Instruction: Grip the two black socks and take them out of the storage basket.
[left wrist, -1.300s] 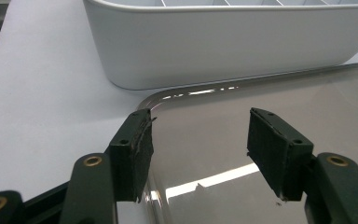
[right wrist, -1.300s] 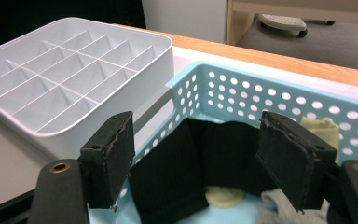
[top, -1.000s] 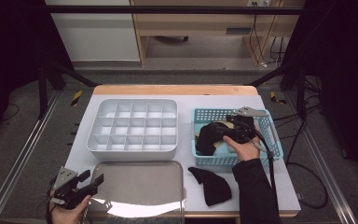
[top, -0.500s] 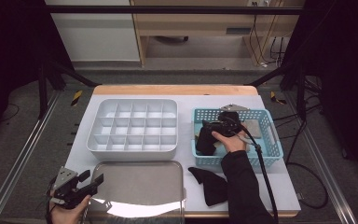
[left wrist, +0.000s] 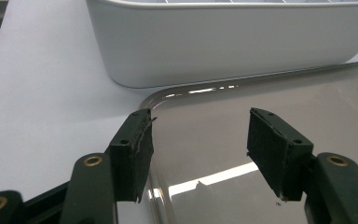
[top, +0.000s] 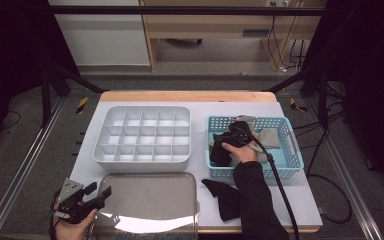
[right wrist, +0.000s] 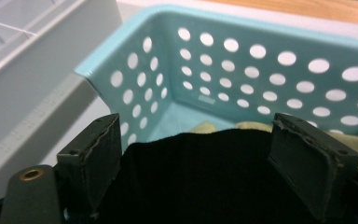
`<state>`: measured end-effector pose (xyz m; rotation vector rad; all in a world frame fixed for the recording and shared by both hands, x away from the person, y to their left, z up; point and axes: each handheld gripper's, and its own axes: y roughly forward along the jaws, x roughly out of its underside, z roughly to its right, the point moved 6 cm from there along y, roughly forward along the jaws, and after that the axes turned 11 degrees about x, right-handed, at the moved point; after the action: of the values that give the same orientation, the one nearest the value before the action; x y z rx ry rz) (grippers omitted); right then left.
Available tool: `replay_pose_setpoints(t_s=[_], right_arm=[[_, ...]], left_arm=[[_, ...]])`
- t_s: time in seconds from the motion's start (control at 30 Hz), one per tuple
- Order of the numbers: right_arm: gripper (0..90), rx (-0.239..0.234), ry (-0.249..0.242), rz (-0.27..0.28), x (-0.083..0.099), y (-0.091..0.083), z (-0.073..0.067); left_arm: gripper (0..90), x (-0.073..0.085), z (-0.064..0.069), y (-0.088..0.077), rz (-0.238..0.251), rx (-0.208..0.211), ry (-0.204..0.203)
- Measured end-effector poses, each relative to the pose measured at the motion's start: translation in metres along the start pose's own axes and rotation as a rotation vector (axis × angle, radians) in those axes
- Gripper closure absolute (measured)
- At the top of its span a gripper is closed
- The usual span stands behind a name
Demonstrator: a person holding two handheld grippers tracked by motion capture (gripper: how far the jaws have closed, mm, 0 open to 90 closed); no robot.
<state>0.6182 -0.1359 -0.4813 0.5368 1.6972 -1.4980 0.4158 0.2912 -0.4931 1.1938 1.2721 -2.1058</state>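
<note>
A light blue perforated basket point(top: 280, 172) stands on the right of the table and holds a black cloth point(top: 218, 154) and pale cloths point(top: 270, 137). My right gripper point(top: 228, 135) is down in the basket's left half. In the right gripper view its jaws stand wide apart with the black cloth point(right wrist: 200, 186) lying between them, and the basket wall point(right wrist: 242, 60) is just ahead. My left gripper point(top: 99, 194) is held open at the front left corner of a metal tray point(top: 150, 200). Nothing is between the fingers of the left gripper point(left wrist: 198, 140).
A white compartment tray point(top: 142, 135) sits mid-table, left of the basket, with its wall point(left wrist: 223, 42) close beyond the metal tray point(left wrist: 261, 107). Another black cloth point(top: 225, 199) lies on the white tabletop in front of the basket. A cable trails from the right hand toward the front edge.
The right hand has carried its gripper leftward inside the basket, over the black cloth. The left gripper has stayed put.
</note>
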Motion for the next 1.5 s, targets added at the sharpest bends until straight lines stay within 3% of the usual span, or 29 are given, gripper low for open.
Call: replay_pose_setpoints(t_s=[0.17,0.3,0.4,0.53,0.73,0.87,1.07,1.37,1.5], right_arm=[[16.8,0.044,-0.030,-0.072,0.009,0.007,0.004],[22.4,0.069,-0.019,-0.136,0.015,0.010,0.010],[32.1,0.071,-0.009,-0.180,0.018,0.011,0.012],[45.4,0.071,-0.010,-0.197,0.019,0.010,0.012],[73.6,0.066,0.013,-0.218,0.019,0.007,0.015],[84.8,0.062,0.021,-0.205,0.017,0.004,0.016],[85.7,0.052,0.050,-0.163,0.012,-0.001,0.017],[85.9,0.055,0.041,-0.018,-0.004,-0.020,0.017],[86.0,0.031,0.054,0.045,-0.013,-0.032,0.020]], left_arm=[[39.3,0.000,0.000,-0.001,0.000,0.002,0.000],[39.4,0.000,0.000,-0.001,0.003,0.004,-0.003],[39.5,0.000,0.000,-0.001,0.001,0.003,-0.001],[39.7,0.000,0.000,0.000,0.000,0.003,-0.002],[39.9,0.000,0.000,0.000,0.000,0.003,-0.002],[40.0,0.000,0.000,-0.001,0.003,0.005,-0.001],[40.1,0.000,0.000,-0.001,0.004,0.005,-0.001],[40.2,0.000,0.000,-0.001,0.006,0.005,-0.002],[40.2,0.000,0.000,-0.001,0.006,0.004,-0.002]])
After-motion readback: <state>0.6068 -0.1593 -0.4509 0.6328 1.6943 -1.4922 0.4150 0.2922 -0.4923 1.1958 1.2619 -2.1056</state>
